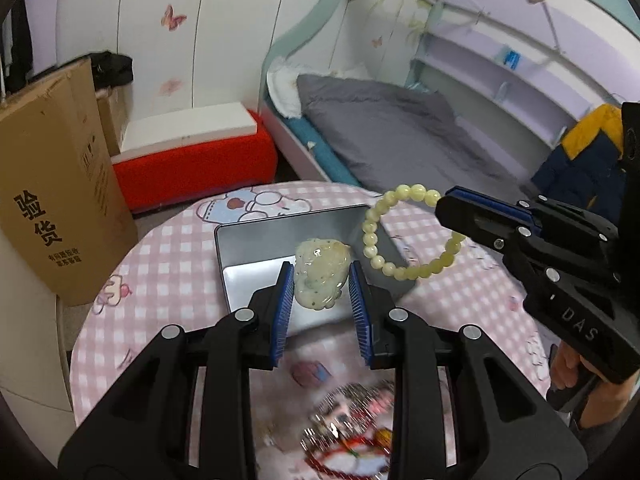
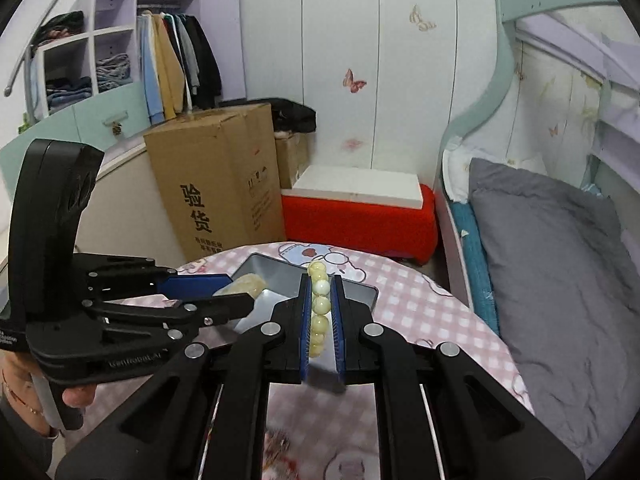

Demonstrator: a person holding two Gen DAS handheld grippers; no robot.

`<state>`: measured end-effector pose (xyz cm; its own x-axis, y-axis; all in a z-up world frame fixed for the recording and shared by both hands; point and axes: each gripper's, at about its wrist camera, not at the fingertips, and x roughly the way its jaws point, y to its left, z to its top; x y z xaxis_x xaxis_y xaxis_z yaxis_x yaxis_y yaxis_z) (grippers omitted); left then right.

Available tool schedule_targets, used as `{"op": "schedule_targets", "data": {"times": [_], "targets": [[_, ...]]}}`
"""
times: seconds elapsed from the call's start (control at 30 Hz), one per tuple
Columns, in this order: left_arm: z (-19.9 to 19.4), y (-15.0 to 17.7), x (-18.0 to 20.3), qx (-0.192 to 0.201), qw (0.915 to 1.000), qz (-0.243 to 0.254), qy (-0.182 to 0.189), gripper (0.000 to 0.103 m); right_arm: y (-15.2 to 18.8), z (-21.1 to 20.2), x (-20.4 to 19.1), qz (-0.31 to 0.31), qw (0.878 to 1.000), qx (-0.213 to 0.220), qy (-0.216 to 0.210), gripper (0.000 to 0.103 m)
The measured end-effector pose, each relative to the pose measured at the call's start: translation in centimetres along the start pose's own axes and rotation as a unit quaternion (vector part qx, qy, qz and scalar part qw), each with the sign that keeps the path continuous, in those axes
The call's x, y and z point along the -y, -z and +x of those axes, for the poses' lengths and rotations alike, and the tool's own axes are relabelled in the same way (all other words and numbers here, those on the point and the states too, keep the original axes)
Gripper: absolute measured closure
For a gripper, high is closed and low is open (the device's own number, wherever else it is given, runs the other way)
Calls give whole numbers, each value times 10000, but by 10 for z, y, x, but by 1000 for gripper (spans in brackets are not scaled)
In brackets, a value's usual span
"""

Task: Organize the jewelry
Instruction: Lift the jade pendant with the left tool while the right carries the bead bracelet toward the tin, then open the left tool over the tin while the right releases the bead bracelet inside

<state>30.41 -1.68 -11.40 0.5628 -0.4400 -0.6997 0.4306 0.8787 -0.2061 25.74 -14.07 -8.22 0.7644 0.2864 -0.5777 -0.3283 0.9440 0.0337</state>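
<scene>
My left gripper (image 1: 320, 286) is shut on a pale yellow carved pendant (image 1: 320, 276), held above the open grey metal tin (image 1: 236, 240) on the pink checked round table (image 1: 160, 264). From the right comes my right gripper (image 1: 450, 208), shut on a yellow bead bracelet (image 1: 384, 236) that hangs as a ring over the tin's right side. In the right wrist view the bead bracelet (image 2: 320, 308) stands edge-on between the blue pads of the right gripper (image 2: 321, 292), and the left gripper (image 2: 236, 292) holds the pendant (image 2: 244, 285) over the tin (image 2: 276, 276).
A blurred pile of jewelry (image 1: 352, 424) lies on the table near me. Beyond the table stand a tall cardboard box (image 1: 60, 200), a red stool with a white top (image 1: 192, 148) and a bed with grey bedding (image 1: 392, 132). A hand (image 2: 24, 384) holds the left tool.
</scene>
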Motion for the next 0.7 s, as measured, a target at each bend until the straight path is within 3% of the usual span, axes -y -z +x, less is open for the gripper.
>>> {"op": "schedule_targets", "data": {"times": [0.3, 0.47, 0.7], "targets": [[47, -3, -14, -506, 9986, 29, -155, 75, 16, 55, 14, 490, 9961, -482, -547, 95], [59, -2, -12, -650, 9976, 166, -166, 75, 26, 68, 17, 606, 9937, -723, -596, 95], [64, -7, -7, -680, 9966, 348, -298, 75, 31, 66, 20, 601, 9946, -722, -441, 93]]}}
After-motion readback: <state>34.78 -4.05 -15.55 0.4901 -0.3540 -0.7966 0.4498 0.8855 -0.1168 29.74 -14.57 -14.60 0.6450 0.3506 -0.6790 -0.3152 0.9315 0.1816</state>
